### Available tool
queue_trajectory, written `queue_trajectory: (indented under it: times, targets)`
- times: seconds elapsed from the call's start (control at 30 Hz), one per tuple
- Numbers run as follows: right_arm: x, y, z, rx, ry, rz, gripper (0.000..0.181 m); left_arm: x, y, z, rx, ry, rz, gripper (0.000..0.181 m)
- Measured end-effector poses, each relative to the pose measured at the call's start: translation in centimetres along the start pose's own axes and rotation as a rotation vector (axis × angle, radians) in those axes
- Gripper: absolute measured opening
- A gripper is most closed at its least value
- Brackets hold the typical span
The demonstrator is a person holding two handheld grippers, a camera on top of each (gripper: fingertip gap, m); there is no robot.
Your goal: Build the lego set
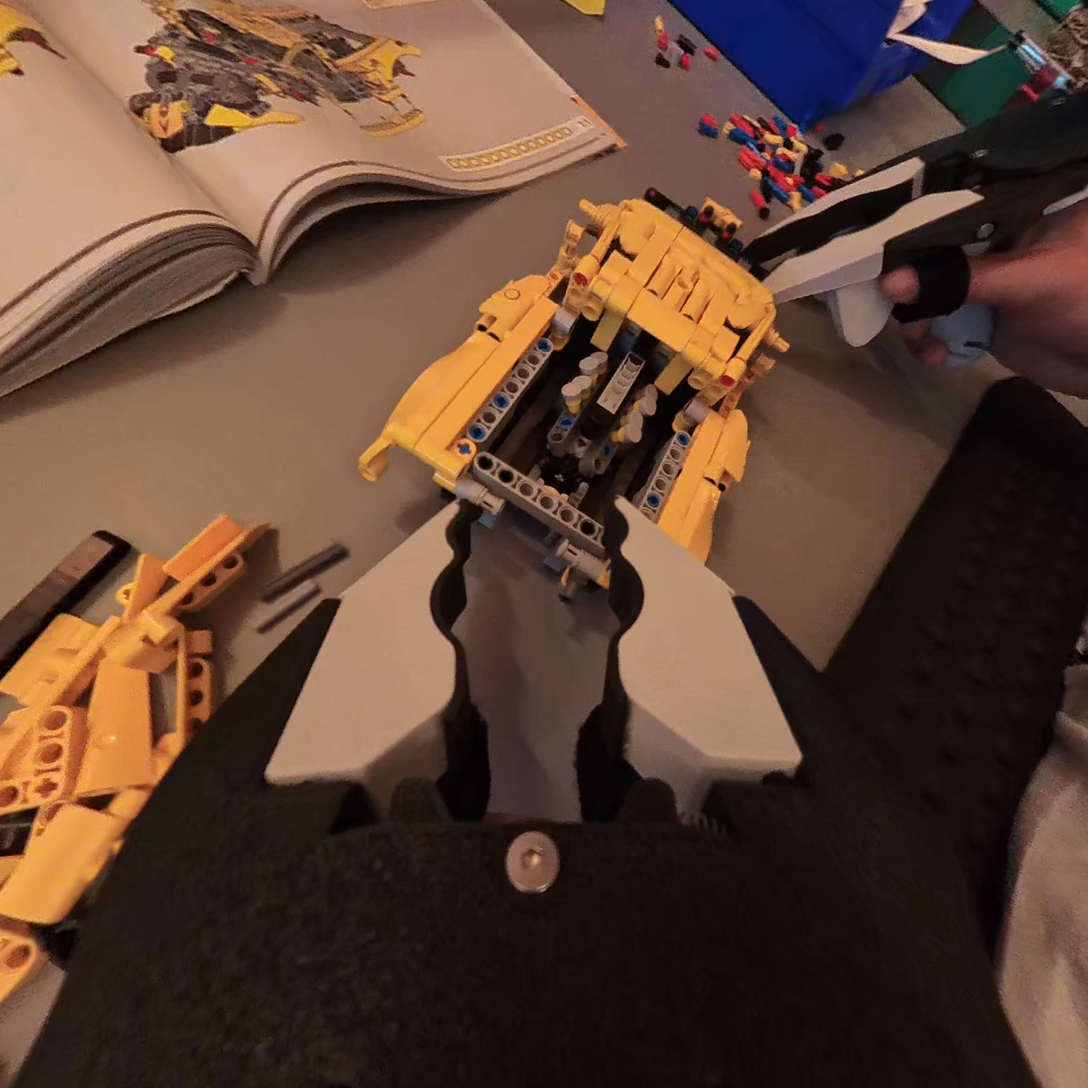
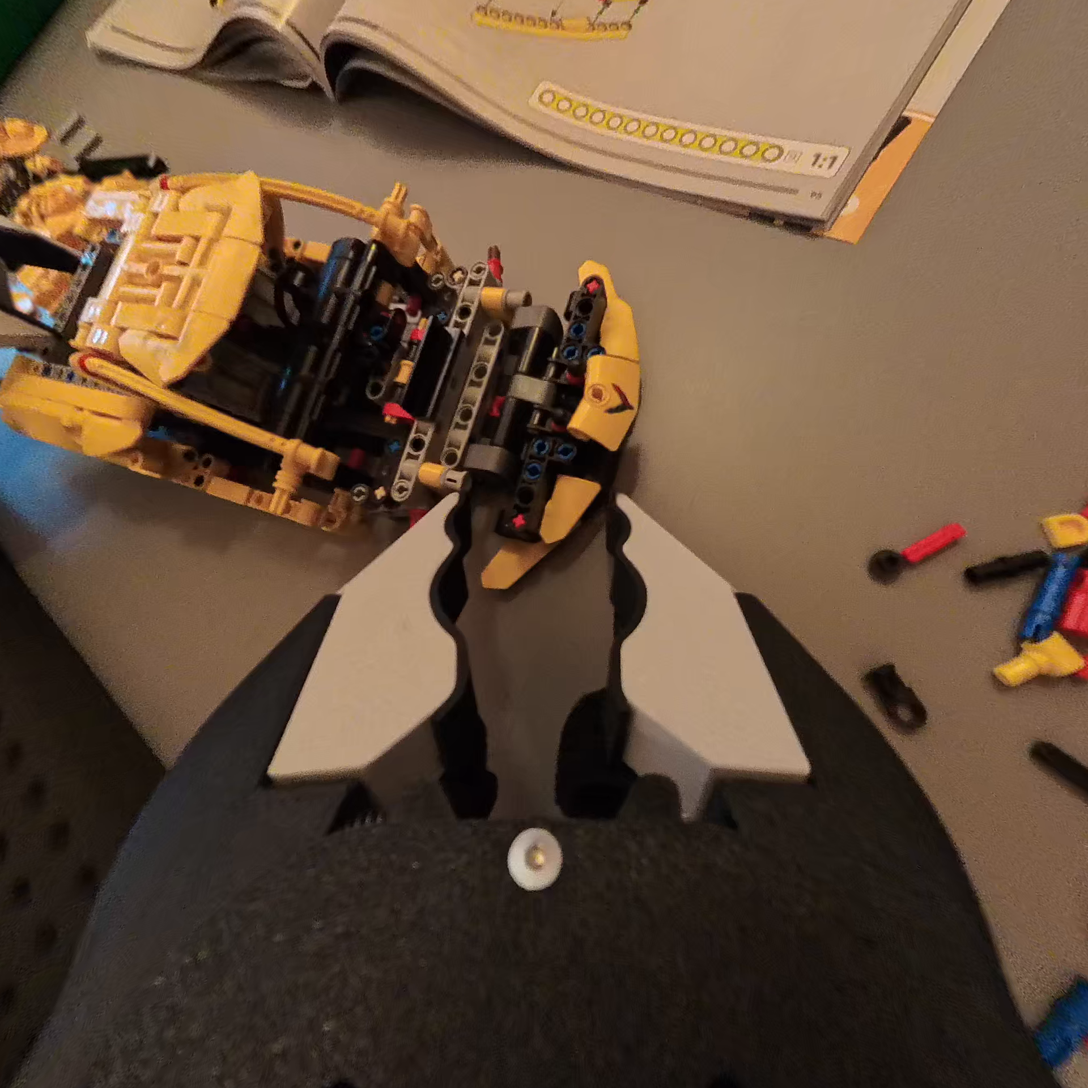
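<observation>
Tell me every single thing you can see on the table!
Lego car: one, yellow and black, half built, middle of the table.
Instruction book: one, open, far side of the table.
Loose yellow panels: a pile, near left.
Dark rods: two, beside that pile.
Small pieces: a scatter, red, blue, yellow, black, far right.
Blue bin: one, far right corner.
Table: one, grey.
Left claw: open, at the car's grey beam end.
Right claw: open, at the car's other end.
Hand: one, holding the right claw.
</observation>
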State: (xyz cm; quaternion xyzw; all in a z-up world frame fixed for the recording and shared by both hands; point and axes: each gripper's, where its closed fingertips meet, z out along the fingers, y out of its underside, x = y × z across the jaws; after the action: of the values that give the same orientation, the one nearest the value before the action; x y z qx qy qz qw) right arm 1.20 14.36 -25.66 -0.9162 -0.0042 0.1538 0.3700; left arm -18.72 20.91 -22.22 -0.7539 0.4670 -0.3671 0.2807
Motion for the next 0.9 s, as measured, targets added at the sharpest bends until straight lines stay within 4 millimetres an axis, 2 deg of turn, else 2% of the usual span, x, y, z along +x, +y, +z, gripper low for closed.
queue_trajectory:
  times: [0.23, 0.37, 0.43, 0.53, 0.63, 0.7, 0.77, 0.83, 0.9]
  targets:
    - [0.0, -1.7, 1.4, 0.032, -0.033, -0.004, 0.059, -3.6, -2.2, 1.7, 0.014, -0.136, 0.021, 0.045]
    - [-0.1, -1.8, 1.1, 0.024, -0.068, 0.005, 0.059, -4.1, -3.1, 1.7, -0.008, -0.087, 0.002, 0.045]
    - [0.4, -2.2, 0.3, 0.052, -0.056, 0.001, 0.058, -4.2, -5.0, 1.1, 0.043, -0.064, 0.019, 0.045]
    - [2.3, -4.3, -0.9, 0.126, -0.014, 0.015, 0.057, -4.5, -9.5, 1.1, 0.085, -0.052, 0.168, 0.046]
    - [4.3, -7.7, -0.7, 0.188, -0.004, 0.049, 0.056, -6.7, -13.7, 3.3, 0.094, -0.116, 0.336, 0.046]
    - [6.4, -8.6, 0.6, 0.137, 0.048, 0.033, 0.057, -8.8, -15.0, 6.0, 0.047, -0.129, 0.355, 0.046]
    - [7.5, -8.8, 2.0, 0.061, 0.066, 0.025, 0.06, -10.7, -14.2, 9.0, -0.101, -0.099, 0.32, 0.053]
    - [7.7, -8.8, 2.9, 0.02, 0.049, 0.041, 0.062, -12.2, -12.7, 11.2, -0.231, -0.065, 0.255, 0.062]
    - [7.3, -8.7, 3.7, -0.007, 0.017, 0.051, 0.064, -12.3, -12.3, 12.7, -0.248, -0.01, 0.18, 0.061]
